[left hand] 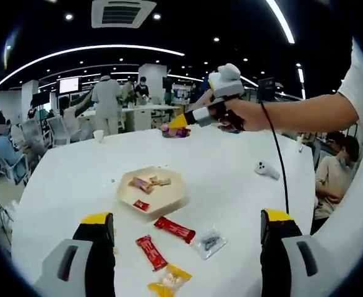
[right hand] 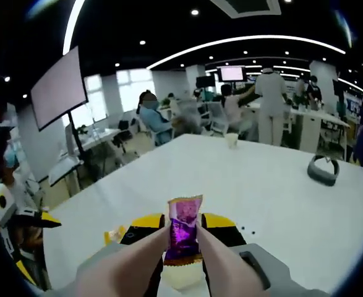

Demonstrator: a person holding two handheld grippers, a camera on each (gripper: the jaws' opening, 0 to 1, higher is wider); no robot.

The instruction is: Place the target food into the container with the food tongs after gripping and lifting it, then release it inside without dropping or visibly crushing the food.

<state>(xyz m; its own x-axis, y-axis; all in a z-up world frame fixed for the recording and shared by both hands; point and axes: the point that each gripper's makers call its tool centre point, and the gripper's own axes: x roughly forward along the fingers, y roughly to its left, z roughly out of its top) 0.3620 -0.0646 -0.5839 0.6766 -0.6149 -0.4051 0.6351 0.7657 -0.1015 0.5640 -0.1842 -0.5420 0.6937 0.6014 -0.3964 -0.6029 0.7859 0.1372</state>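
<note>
Table: we see one white table [left hand: 230,179] carrying everything; its near edge lies by the left gripper's jaws.
Container: one pale hexagonal tray [left hand: 151,192] sits near the middle of the table, with three small wrapped snacks inside, one of them red.
Loose snacks: we count four at the near edge: two red bars [left hand: 174,229], [left hand: 151,252], one clear packet with a dark filling [left hand: 209,242], and one yellow packet [left hand: 169,279].
Other items: one small white object [left hand: 266,169] lies toward the table's right edge; one paper cup [left hand: 98,135] stands at the far left edge; one grey headset-like ring [right hand: 323,169] rests on the table in the right gripper view.
Target food: one purple wrapped candy [right hand: 183,228], shiny foil with a crimped top, standing upright between the tong arms; in the left gripper view it hangs above the far side of the table.
Tongs: one pair [right hand: 169,260], their tips pinched on the candy.
Right gripper [right hand: 180,230]: jaws squeezed in on the tongs.
Left gripper [left hand: 187,238]: jaws spread wide, holding nothing.
Wrapper print: too blurred for us to read, perhaps pink lettering.
</note>
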